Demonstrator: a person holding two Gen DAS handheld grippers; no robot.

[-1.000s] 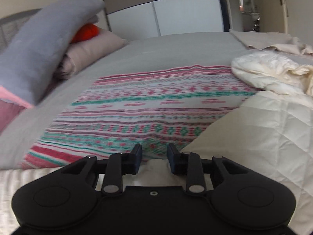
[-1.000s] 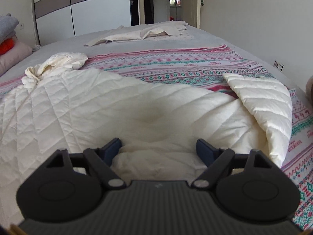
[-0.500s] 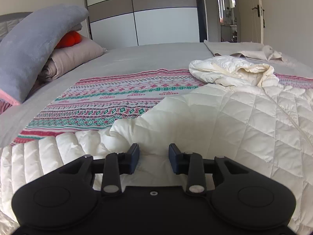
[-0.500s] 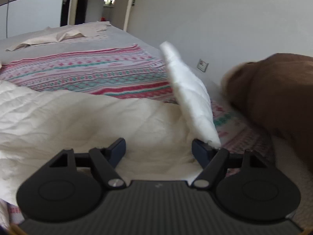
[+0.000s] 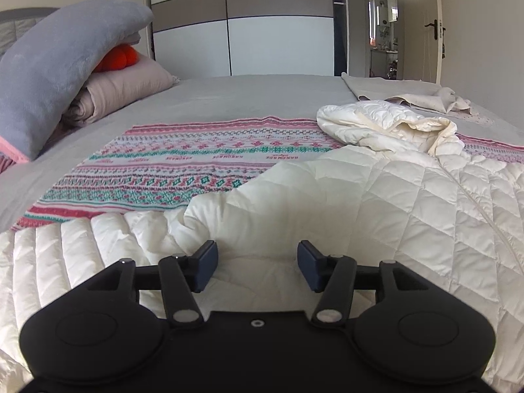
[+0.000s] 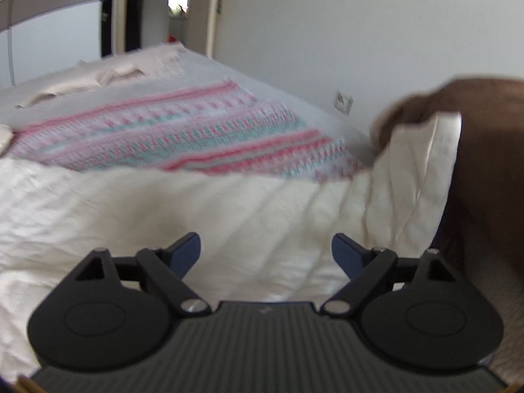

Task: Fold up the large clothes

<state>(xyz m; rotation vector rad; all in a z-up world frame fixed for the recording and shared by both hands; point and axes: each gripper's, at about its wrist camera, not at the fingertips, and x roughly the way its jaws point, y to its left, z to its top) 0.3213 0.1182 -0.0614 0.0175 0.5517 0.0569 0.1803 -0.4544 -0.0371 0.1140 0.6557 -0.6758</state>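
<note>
Left wrist view: left tongs (image 5: pixel 257 262) gape, gripping nothing, low over the cream quilted puffer jacket (image 5: pixel 376 203) spread on the bed (image 5: pixel 229 98); hood far right. Right wrist view, blurred: right tongs (image 6: pixel 266 252) spread wide, empty; the jacket's sleeve (image 6: pixel 419 170) stands up near right, nearest this hand.

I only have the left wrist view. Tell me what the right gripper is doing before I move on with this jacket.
Observer: The right gripper is open, with its fingers wide apart over the cream quilted jacket; nothing is between them.
Operator: Report what lies to its right.
Observer: One jacket sleeve stands lifted there, against a brown furry mass at the bed's edge. I cannot tell what that is.
Operator: Give me the far side of the bed.
Observer: The striped patterned blanket runs beyond the jacket towards a white wall with a socket. That view is blurred.
</note>
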